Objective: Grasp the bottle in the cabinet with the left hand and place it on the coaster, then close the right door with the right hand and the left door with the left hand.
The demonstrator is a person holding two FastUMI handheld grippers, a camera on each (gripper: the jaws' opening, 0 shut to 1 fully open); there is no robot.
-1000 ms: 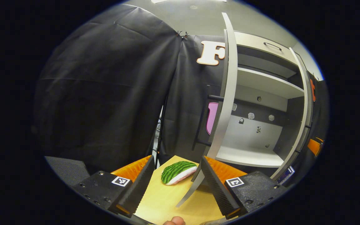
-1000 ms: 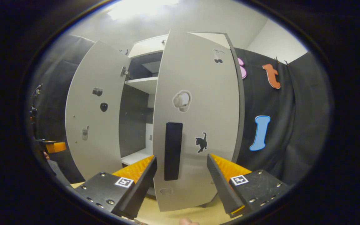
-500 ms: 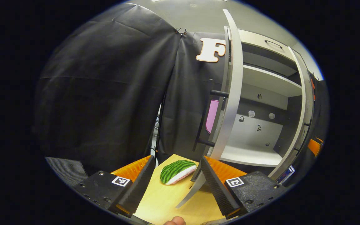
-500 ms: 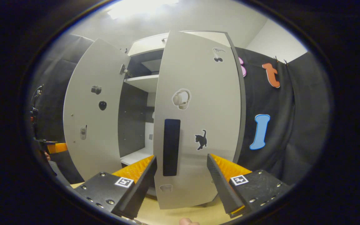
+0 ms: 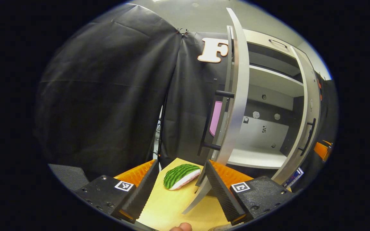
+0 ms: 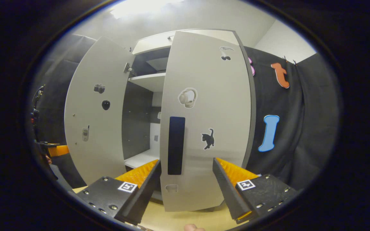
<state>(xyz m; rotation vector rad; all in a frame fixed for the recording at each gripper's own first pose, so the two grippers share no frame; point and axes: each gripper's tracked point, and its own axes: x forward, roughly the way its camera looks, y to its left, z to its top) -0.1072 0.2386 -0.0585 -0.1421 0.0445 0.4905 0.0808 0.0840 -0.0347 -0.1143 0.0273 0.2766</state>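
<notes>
The grey cabinet [image 5: 268,80] stands with both doors ajar. In the left gripper view, the left door [image 5: 236,96] shows edge-on just beyond my open left gripper [image 5: 180,166], its black handle [image 5: 218,120] on the far side. The right door [image 5: 307,106] is partly swung in. In the right gripper view, the right door [image 6: 207,122] with its black handle [image 6: 176,145] fills the middle, close in front of my open right gripper [image 6: 186,162]. Whether the fingers touch it I cannot tell. The left door [image 6: 95,115] hangs open farther left.
A watermelon-slice toy [image 5: 180,175] lies on the wooden table [image 5: 172,208] between the left gripper's fingers. The cabinet's lower shelf [image 5: 255,157] is bare. The other gripper's orange body [image 6: 56,150] shows at the far left, beside the left door.
The right door has swung further toward the cabinet; its handle now shows in the left gripper view. The right gripper has followed it. The left gripper has barely moved.
</notes>
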